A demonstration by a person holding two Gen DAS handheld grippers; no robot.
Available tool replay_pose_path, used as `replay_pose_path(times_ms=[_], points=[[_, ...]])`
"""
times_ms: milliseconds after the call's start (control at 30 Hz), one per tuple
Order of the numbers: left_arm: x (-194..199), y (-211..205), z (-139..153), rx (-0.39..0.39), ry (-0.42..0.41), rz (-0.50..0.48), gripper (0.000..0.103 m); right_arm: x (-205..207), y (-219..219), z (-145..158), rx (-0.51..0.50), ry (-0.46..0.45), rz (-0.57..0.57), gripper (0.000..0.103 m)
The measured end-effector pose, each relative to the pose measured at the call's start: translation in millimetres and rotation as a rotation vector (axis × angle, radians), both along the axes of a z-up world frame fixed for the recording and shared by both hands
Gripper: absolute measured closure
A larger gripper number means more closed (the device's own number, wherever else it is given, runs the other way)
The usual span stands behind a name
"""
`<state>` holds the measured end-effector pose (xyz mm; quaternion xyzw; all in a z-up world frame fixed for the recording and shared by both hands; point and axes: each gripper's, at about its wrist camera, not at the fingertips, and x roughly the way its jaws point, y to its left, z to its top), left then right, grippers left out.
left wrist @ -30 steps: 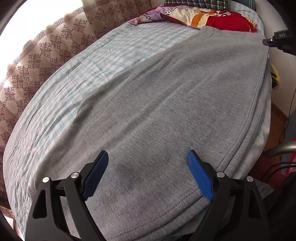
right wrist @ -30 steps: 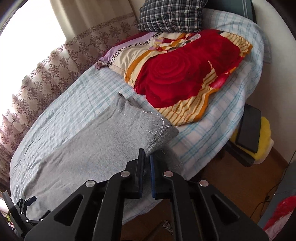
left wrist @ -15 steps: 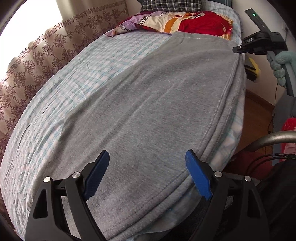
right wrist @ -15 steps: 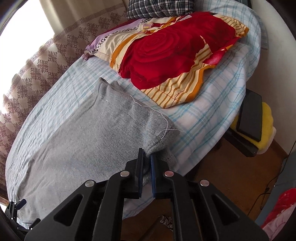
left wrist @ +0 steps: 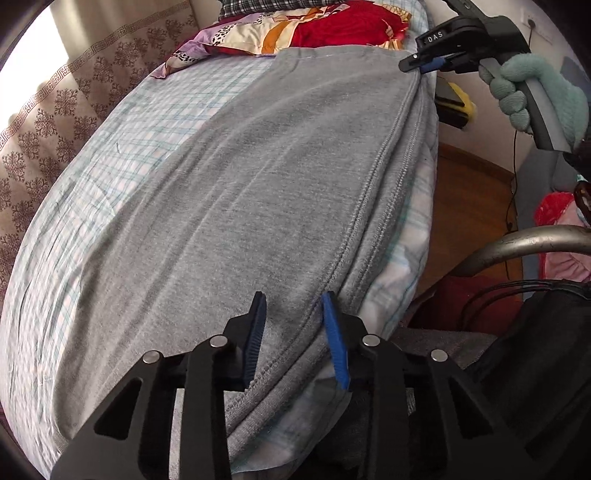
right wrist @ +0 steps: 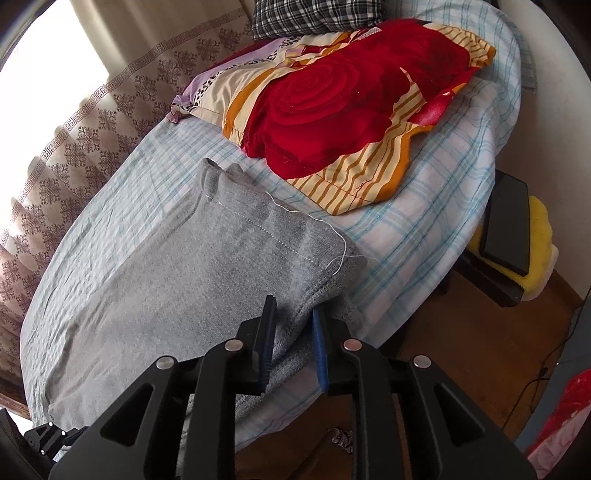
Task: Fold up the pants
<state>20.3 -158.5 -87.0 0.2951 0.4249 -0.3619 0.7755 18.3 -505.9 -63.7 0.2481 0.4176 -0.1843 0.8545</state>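
Observation:
Grey sweatpants (left wrist: 266, 192) lie lengthwise along the near side of a bed, folded leg on leg. My left gripper (left wrist: 295, 314) is half open, its blue fingers straddling the side seam edge near one end of the pants. My right gripper (right wrist: 293, 317) is slightly open, its fingers straddling the edge of the pants (right wrist: 207, 280) near the hem end, where a loose white thread hangs. The right gripper also shows in the left wrist view (left wrist: 424, 66), held by a gloved hand.
The bed has a light checked sheet (right wrist: 424, 236). A red rose-print blanket (right wrist: 351, 110) and a plaid pillow (right wrist: 314, 18) lie at the head end. A patterned curtain (left wrist: 55, 110) runs along the far side. A black case on a yellow cushion (right wrist: 509, 225) and wooden floor lie beside the bed.
My left gripper has narrowed from wide open and moved onto the pants' side edge. My right gripper has opened from shut, with the fabric edge now between its fingers.

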Motion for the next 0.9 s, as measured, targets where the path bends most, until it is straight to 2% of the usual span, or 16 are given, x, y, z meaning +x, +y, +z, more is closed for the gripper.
replay_pose_path(times_ms=[367,467,533,600,667,767,900], points=[[-2,-4,-6,0.009,0.03,-0.042,0.073,1,0,-4,-0.005,-0.003,-0.01,0.078],[1,-7,-9,0.006,0.052,-0.035,0.084,1,1,-4,-0.014,-0.003,-0.01,0.078],[3,-7,-9,-0.005,0.061,-0.014,0.094,1,1,-4,-0.016,-0.006,-0.011,0.079],[5,-2,-5,-0.032,0.08,0.008,0.096,-1,0,-1,-0.036,-0.009,-0.02,0.089],[5,2,2,-0.06,0.094,0.017,0.097,-5,-2,5,-0.027,-0.033,-0.027,0.092],[-1,7,15,-0.075,0.073,-0.007,0.097,-9,-4,18,-0.04,-0.062,-0.026,0.094],[-5,15,29,-0.103,0.082,-0.04,0.097,-13,-3,27,-0.074,-0.035,-0.025,0.095]])
